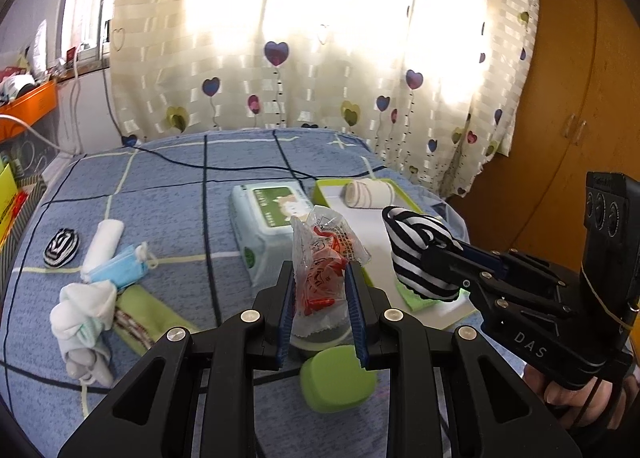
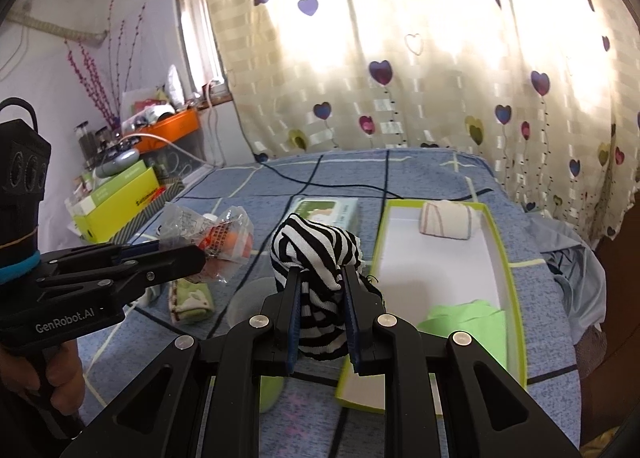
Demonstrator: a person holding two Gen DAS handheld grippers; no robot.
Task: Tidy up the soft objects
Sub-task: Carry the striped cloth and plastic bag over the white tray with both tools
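Note:
My left gripper is shut on a clear plastic bag of orange pieces and holds it above the blue checked bed; the bag also shows in the right wrist view. My right gripper is shut on a black-and-white striped sock bundle, held above the bed just left of a green-rimmed white box. The bundle also shows in the left wrist view. The box holds a rolled beige cloth and a green cloth.
On the bed's left lie a second striped bundle, a white roll, a blue face mask, a white sock knot and a green cloth. A wet-wipes pack lies mid-bed. A green lid sits below my left gripper.

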